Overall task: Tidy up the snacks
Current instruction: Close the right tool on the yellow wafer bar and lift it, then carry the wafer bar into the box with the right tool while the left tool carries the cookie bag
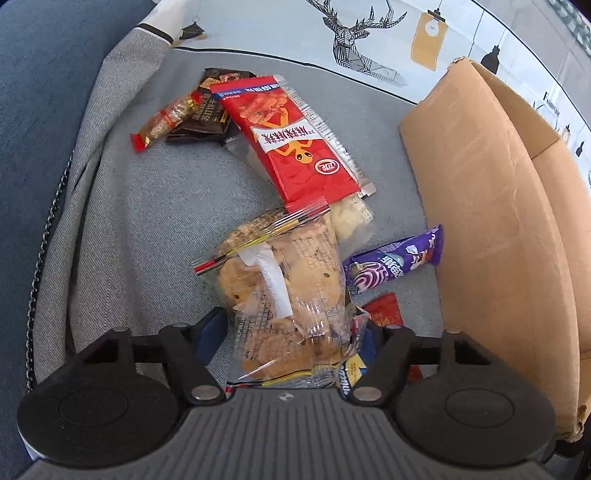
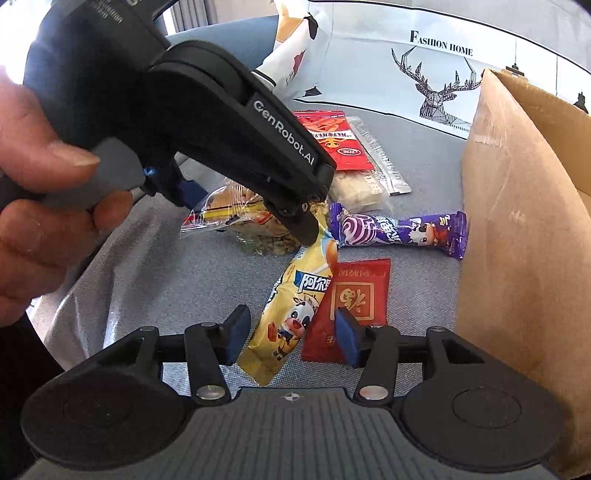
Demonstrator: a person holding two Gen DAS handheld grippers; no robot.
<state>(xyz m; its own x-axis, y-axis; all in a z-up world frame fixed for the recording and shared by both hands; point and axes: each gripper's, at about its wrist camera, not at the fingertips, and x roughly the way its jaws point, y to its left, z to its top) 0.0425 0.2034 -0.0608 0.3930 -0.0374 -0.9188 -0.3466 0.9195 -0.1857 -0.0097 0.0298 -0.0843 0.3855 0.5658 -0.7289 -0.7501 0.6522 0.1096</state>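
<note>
Underneath everything lies a grey woven cloth (image 1: 155,221), and beyond it at twelve o'clock a white covering printed with geometric deer (image 1: 354,33), hanging lamps and the words "FASHION HOME". Blue upholstery (image 1: 48,92) fills the nine o'clock edge of the left wrist view. An open cardboard box (image 1: 491,206) stands at three o'clock, its flap up. The snacks lie loose on the cloth: a red packet (image 1: 295,144) over a dark packet (image 1: 207,114) towards twelve, a purple bar (image 1: 395,264) just beside the box, a yellow milk-candy packet (image 2: 291,314) touching a small red sachet (image 2: 351,306). The left gripper (image 1: 291,332) has its fingers spread around a clear biscuit bag (image 1: 284,280); whether they pinch it I cannot tell. The right gripper (image 2: 291,336) is spread wide, straddling the yellow packet and sachet.
</note>
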